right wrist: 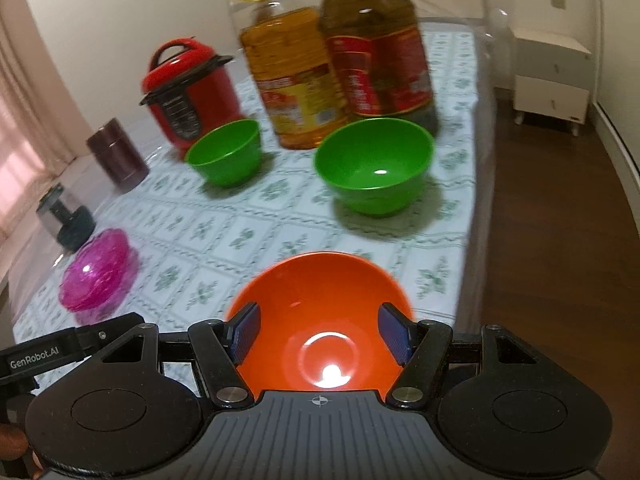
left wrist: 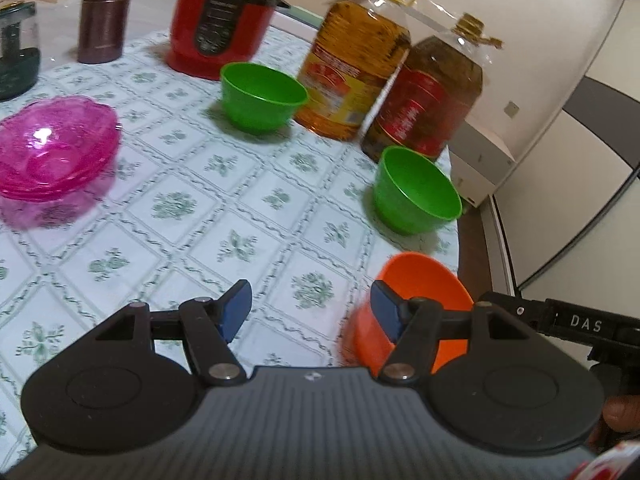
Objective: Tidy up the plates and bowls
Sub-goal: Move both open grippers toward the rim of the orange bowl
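Observation:
An orange bowl (right wrist: 320, 312) stands on the patterned tablecloth right in front of my right gripper (right wrist: 322, 332), which is open with a finger over each side of the bowl's near rim. In the left wrist view the orange bowl (left wrist: 424, 292) sits behind my left gripper's right finger. My left gripper (left wrist: 310, 312) is open and empty above the cloth. Two green bowls stand farther back: one near the table's right edge (left wrist: 416, 196) (right wrist: 374, 164), one by the red cooker (left wrist: 262, 96) (right wrist: 226, 152). Stacked pink translucent plates (left wrist: 52, 148) (right wrist: 98, 276) lie at the left.
A red pressure cooker (left wrist: 222, 20), two large oil bottles (left wrist: 354, 68) (left wrist: 424, 100), a brown canister (left wrist: 104, 20) and a dark glass jar (left wrist: 16, 52) stand along the back. The table edge (left wrist: 466, 248) runs at the right, with wood floor and a white cabinet (right wrist: 552, 76) beyond.

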